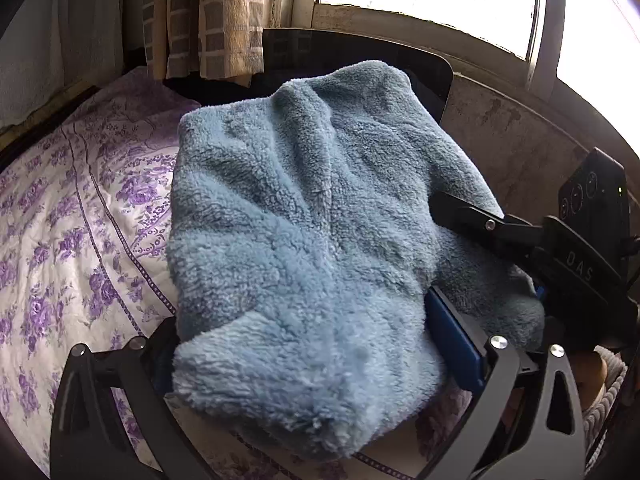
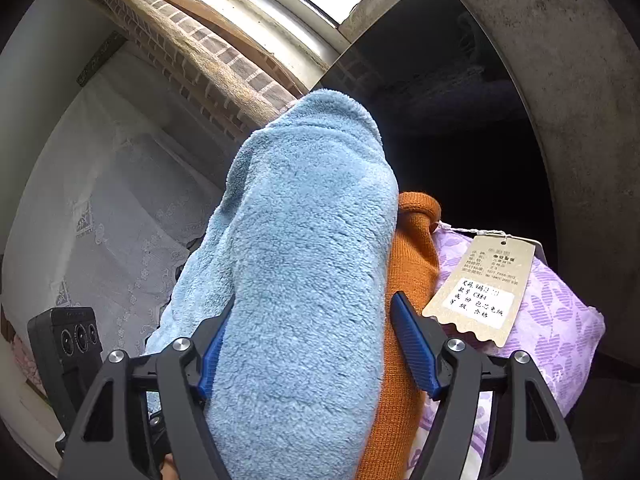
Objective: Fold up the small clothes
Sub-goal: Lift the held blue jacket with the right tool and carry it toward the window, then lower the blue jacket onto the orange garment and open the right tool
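A fluffy light-blue fleece garment (image 1: 304, 240) is held up over the bed. In the left wrist view my left gripper (image 1: 300, 360) has the garment bunched between its blue pads (image 1: 452, 344), and the cloth hides the left pad. In the right wrist view my right gripper (image 2: 316, 348) is closed around another thick fold of the blue fleece (image 2: 304, 264), with blue pads (image 2: 416, 348) pressing both sides. My right gripper also shows in the left wrist view (image 1: 480, 220) at the garment's right edge.
A bedsheet (image 1: 72, 232) with purple flowers lies below. An orange knit garment (image 2: 412, 264) with a paper tag (image 2: 480, 284) lies on a purple patterned cloth (image 2: 560, 320). A dark panel (image 2: 440, 92), a stone wall, a curtain (image 1: 216, 16) and a window stand behind.
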A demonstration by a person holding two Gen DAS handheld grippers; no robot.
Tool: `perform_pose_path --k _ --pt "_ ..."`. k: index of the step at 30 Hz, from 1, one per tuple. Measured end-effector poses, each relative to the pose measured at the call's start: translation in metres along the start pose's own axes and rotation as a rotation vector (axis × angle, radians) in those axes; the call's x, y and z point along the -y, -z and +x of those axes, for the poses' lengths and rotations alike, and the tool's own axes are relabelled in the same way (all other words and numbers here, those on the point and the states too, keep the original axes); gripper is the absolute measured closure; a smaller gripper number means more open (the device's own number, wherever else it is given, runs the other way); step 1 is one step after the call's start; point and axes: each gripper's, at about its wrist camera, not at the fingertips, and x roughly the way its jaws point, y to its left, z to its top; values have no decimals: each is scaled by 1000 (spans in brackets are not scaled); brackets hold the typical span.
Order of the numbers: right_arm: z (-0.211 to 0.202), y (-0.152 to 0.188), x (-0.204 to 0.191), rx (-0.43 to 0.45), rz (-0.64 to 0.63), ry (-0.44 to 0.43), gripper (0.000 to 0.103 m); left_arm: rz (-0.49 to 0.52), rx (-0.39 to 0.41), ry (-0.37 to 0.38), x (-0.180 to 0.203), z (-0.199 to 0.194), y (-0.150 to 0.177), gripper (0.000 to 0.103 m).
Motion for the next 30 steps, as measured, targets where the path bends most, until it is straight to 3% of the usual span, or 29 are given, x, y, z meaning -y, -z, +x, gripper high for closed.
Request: perform_pose_path --k 18,30 --pt "0 -4 -15 -9 -52 46 27 97 43 -134 17 -13 5 4" --pt "-7 -10 -26 -8 -70 85 27 122 77 -172 24 -30 10 4"
